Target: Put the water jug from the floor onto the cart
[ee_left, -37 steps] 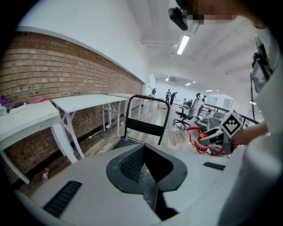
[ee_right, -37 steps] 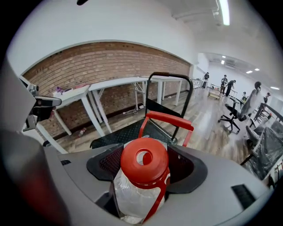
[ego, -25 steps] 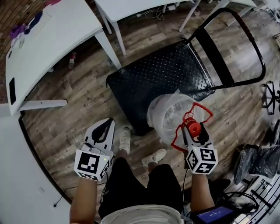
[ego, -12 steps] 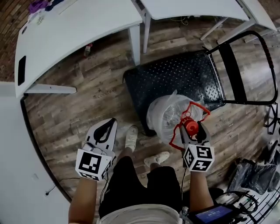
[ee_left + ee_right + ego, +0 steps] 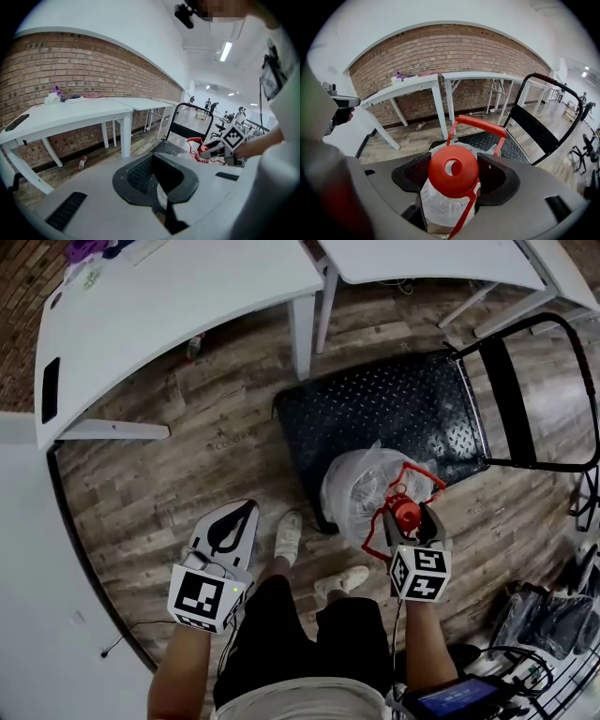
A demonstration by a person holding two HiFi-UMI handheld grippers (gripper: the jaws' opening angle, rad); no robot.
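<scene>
Gripping the clear plastic water jug (image 5: 359,495) by its neck at the near edge of the black studded-metal platform cart (image 5: 394,409)
Left gripper (image 5: 248,510) hangs beside the person's left leg over the wood-plank floor (image 5: 150,484), its jaws closed together on nothing; right of it the jug overlaps the cart's front edge, and whether its base rests on anything cannot be told; the right gripper (image 5: 408,515) has its jaws clamped on the neck under the red cap (image 5: 453,169), the red handle (image 5: 480,124) arching beyond
</scene>
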